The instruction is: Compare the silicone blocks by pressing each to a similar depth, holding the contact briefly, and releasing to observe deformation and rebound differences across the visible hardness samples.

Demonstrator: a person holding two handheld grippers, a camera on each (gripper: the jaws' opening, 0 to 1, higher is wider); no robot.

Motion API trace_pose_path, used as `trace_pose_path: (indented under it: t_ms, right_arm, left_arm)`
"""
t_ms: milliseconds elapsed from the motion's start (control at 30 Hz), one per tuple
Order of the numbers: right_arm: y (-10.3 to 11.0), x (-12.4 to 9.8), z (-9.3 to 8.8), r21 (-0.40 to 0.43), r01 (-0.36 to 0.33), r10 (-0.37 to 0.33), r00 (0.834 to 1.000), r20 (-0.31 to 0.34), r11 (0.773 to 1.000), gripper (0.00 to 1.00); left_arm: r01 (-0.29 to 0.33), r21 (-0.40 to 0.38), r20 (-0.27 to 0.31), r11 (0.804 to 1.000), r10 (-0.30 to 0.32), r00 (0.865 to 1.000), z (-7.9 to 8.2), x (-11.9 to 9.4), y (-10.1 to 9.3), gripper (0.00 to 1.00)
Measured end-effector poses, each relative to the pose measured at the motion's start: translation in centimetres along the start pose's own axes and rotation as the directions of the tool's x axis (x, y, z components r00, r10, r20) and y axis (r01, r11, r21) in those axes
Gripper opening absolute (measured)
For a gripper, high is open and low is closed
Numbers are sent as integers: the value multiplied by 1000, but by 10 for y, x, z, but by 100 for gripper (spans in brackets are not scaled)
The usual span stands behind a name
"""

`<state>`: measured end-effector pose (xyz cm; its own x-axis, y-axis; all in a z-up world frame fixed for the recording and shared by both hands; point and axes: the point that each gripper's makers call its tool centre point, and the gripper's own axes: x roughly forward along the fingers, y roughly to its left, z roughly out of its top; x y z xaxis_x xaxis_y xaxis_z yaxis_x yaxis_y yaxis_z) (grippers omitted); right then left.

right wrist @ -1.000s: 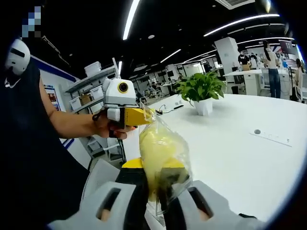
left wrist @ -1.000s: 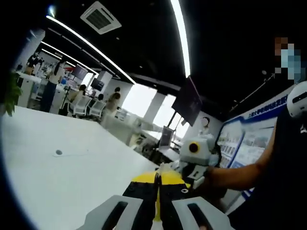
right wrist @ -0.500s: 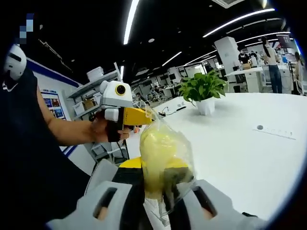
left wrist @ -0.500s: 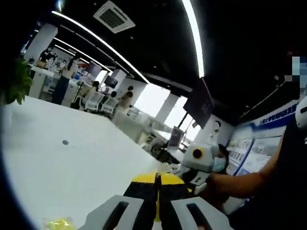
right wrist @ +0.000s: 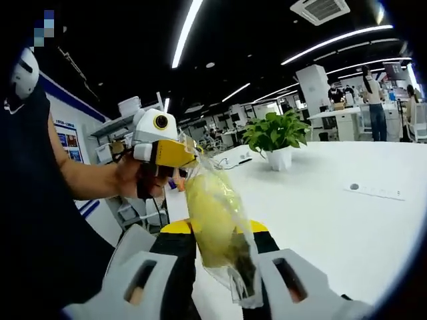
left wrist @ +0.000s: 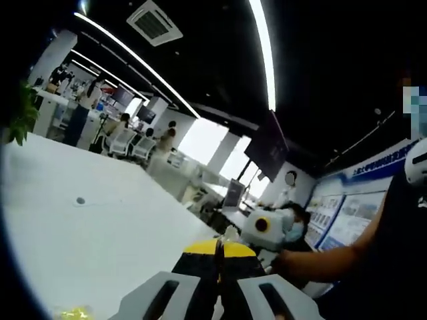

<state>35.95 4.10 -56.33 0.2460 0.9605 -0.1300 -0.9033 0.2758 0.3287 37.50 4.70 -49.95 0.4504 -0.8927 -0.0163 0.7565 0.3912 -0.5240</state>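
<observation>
Right gripper (right wrist: 217, 257) is clamping the lower end of a clear plastic bag (right wrist: 220, 230) with a yellow silicone block (right wrist: 208, 217) inside; I'm holding it up in the air above the white desk (right wrist: 333, 220), off any surface. Left gripper (left wrist: 218, 267) is showing its jaws pressed together, with only a thin sliver of the bag's film between the tips, so I'm reading it as closed on the bag's upper end. In the right gripper view the left gripper (right wrist: 163, 153) is sitting at the bag's upper end, touching it, hand (right wrist: 133, 180) wrapped around the grip.

Another yellow bit (left wrist: 75, 312) is lying on the desk near its close edge in the left gripper view; too small to tell what it is.

Progress, as I'm judging it: nothing pressed yet. Block is bagged and airborne, no sample laid out for pressing. Left to do: get the block out of the bag and onto the desk, set out the other hardness samples, then press, hold, release on each and compare rebound.

Potted plant (right wrist: 277, 137) is standing toward the far edge, well apart from the work.
</observation>
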Motion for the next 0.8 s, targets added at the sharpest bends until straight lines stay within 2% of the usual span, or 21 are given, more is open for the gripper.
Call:
trace_pose_path:
  t_ms: [200,300,367,500,533,600,667,700,800]
  right_arm:
    - [-4,-1,2,-1,15,-15,1000,20,1000,21]
    - [-7,-1,4,25,25,-26,999,26,999,29]
    - [-7,-2,6,9,31,-31,999,37,999,33]
    - [-13,-2,3,-24,79,-79,997,-5,997,54]
    - [-14,-3,3,-44,90,-90,996,-8,995,61]
    - [-21,-7,-1,-59,134,-136,990,-29,989,77]
    - [-28,-11,1,-66,167,-167,986,-3,984,90]
    - [-35,-17,0,-52,210,-211,978,3,976,94]
    - [-41,-26,-1,-43,237,-237,971,7,970,96]
  left_arm:
    - [-1,-3,-7,1000,1,1000,3,2,0,0]
    - [-5,-10,9,1000,5,1000,6,3,1,0]
    - [5,-9,15,1000,-5,1000,8,3,-2,0]
    - [15,0,21,1000,-15,1000,12,3,-3,0]
    - [-1,21,23,1000,0,1000,12,4,2,0]
    - [-18,18,11,1000,18,1000,7,7,10,0]
    - [-27,29,-16,999,28,999,0,11,16,0]
    - [-29,32,-25,999,30,999,-3,12,17,0]
    - [-27,19,-29,999,28,999,-6,17,20,0]
